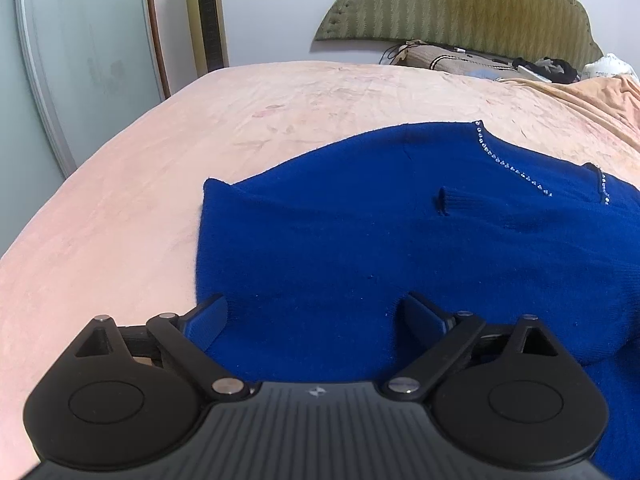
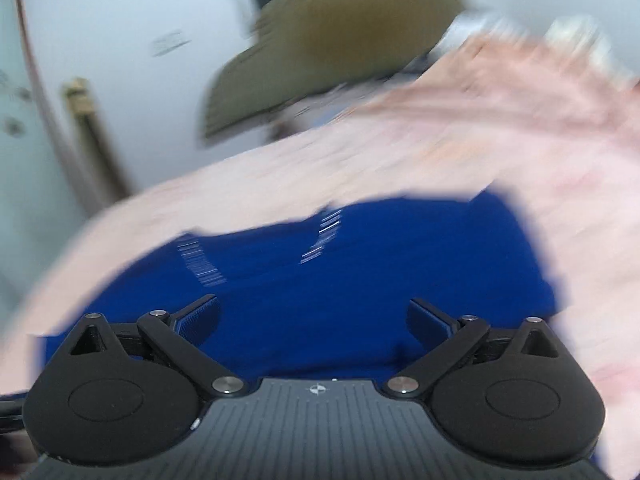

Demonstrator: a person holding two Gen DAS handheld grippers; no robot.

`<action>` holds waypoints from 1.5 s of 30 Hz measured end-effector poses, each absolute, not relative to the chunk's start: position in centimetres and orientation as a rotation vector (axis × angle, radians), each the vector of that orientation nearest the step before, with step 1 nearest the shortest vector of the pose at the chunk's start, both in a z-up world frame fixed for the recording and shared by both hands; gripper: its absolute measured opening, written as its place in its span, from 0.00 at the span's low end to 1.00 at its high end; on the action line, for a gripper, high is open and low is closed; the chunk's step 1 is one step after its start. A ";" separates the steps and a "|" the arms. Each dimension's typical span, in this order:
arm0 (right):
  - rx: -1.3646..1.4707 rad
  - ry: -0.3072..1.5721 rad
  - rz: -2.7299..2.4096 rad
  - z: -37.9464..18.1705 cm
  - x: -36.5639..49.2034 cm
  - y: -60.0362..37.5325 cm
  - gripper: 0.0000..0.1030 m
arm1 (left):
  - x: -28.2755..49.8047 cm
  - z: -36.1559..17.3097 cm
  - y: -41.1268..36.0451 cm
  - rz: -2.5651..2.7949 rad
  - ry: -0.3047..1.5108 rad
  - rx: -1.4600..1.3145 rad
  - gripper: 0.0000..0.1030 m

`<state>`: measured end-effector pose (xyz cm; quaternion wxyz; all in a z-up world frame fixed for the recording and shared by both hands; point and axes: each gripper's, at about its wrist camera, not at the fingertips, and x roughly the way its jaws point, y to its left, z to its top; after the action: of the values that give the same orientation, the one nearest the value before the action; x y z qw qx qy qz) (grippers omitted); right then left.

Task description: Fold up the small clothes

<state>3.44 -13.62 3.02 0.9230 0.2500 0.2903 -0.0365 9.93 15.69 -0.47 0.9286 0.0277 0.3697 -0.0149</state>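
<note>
A royal-blue knitted sweater (image 1: 360, 248) with a line of small rhinestones along its V-neckline lies spread on a bed covered by a pale pink plush blanket (image 1: 132, 184). In the left wrist view the garment fills the middle and right of the frame. Its left edge runs straight down toward the camera, and its top edge slopes up to the sparkling neckline (image 1: 512, 168) at the right. A ribbed cuff (image 1: 460, 200) of a sleeve rests folded across the chest, pointing left.

The left gripper (image 1: 316, 316) hovers low over the near part of the sweater with its blue-padded fingers (image 1: 208, 320) spread wide apart and nothing between them. The left finger sits just over the garment's left edge, the right one over blue knit.

The right wrist view is heavily smeared by motion blur. It shows the same sweater (image 2: 360, 272) beneath the right gripper (image 2: 314, 318), whose fingers (image 2: 428, 322) are likewise spread wide and hold nothing. Streaks of the rhinestone trim (image 2: 324, 236) show ahead of it, with pink blanket (image 2: 520, 152) beyond and to the right.

Behind the bed, an olive-green padded headboard (image 1: 460, 4) with a scalloped outline stands against a white wall. A patterned beige pillow (image 1: 448, 58) and some dark items lie at its foot. A tall gold-coloured standing unit (image 1: 206, 16) and a frosted glass door (image 1: 80, 40) stand at the left.
</note>
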 end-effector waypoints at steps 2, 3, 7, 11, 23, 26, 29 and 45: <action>0.614 0.656 -0.003 2.0 3.8 -14.7 0.91 | 9.8 -0.4 15.8 -0.030 0.758 0.046 0.93; 0.663 0.682 0.027 1.4 4.2 -15.0 0.88 | 9.7 -0.2 15.9 -0.027 0.755 0.036 0.93; 0.808 0.735 0.133 -0.8 5.1 -16.4 0.76 | 8.9 0.3 16.6 -0.004 0.730 -0.019 0.93; 0.756 0.762 0.215 -0.6 6.3 -14.9 0.61 | 8.4 1.0 16.9 0.011 0.716 -0.051 0.93; 0.430 0.700 0.213 5.0 10.8 -13.1 0.08 | 10.6 2.8 15.9 0.060 0.645 -0.018 0.93; 0.370 0.667 0.143 6.0 12.8 -14.3 0.08 | 12.1 3.2 15.2 0.085 0.641 -0.003 0.93; 0.364 0.649 0.064 6.1 13.4 -16.8 0.08 | 13.2 3.5 14.3 0.087 0.636 0.021 0.93; 0.504 0.645 -0.171 2.3 8.4 -28.0 0.08 | 13.6 2.3 9.3 -0.016 0.692 0.088 0.93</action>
<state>8.40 -28.01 2.27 0.9139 0.2446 0.3131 -0.0830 13.56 9.25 2.35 0.9399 0.0429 0.3388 -0.0078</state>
